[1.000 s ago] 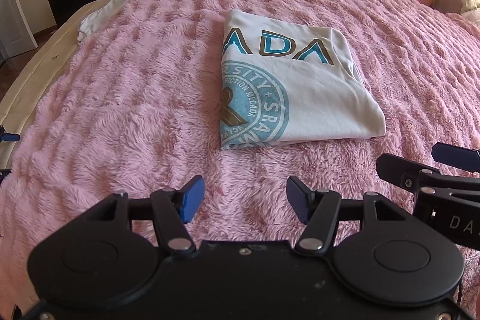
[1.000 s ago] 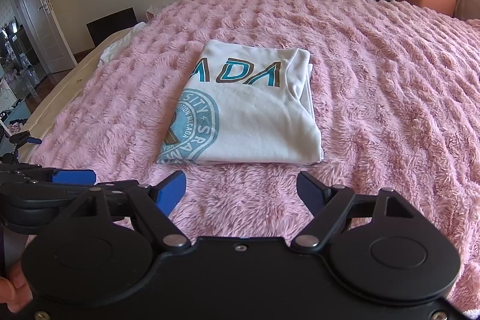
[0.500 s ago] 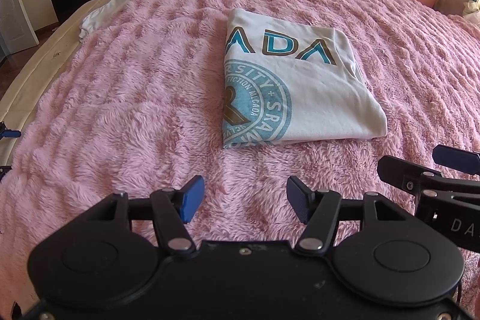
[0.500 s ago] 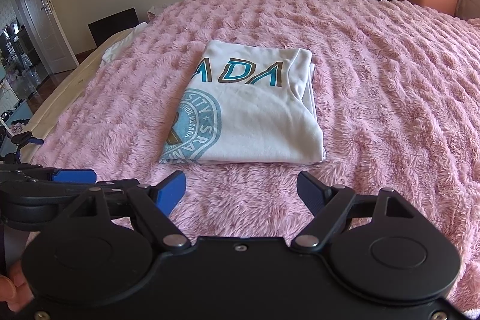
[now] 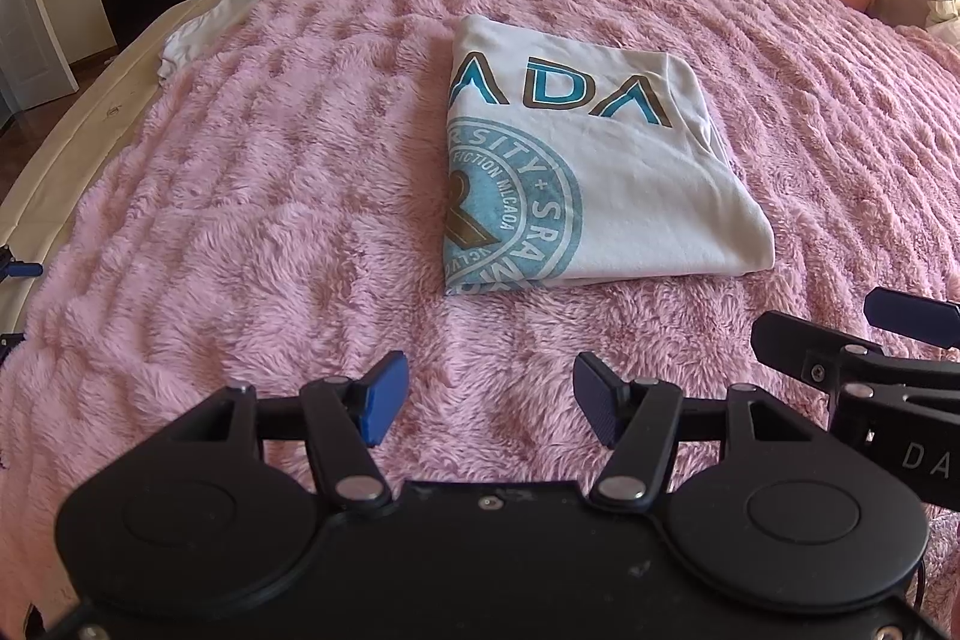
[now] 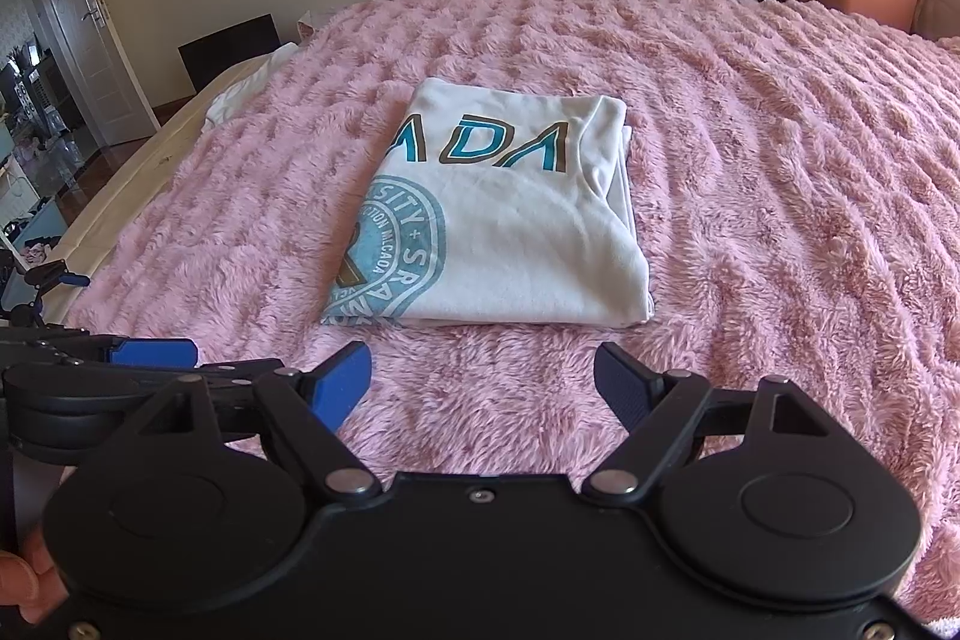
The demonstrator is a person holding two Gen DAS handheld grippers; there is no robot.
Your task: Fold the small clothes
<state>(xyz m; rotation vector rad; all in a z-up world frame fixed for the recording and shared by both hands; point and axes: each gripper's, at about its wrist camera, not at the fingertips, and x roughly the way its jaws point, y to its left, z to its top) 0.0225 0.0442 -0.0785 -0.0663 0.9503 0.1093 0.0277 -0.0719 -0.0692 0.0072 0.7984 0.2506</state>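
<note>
Both grippers are barely moving since a moment ago, and the folded white T-shirt (image 5: 600,160) is lying at 12 o'clock on the fluffy pink blanket (image 5: 270,220). Left gripper (image 5: 489,406) and right gripper (image 6: 483,388) are hanging wide apart, holding nothing, near the shirt's front edge.

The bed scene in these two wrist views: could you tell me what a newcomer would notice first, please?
The eye goes first to the folded white T-shirt with teal lettering and a round emblem, lying flat in the middle of the fluffy pink blanket. Next come the two open grippers in the foreground, left gripper and right gripper, both empty and short of the shirt.
</note>
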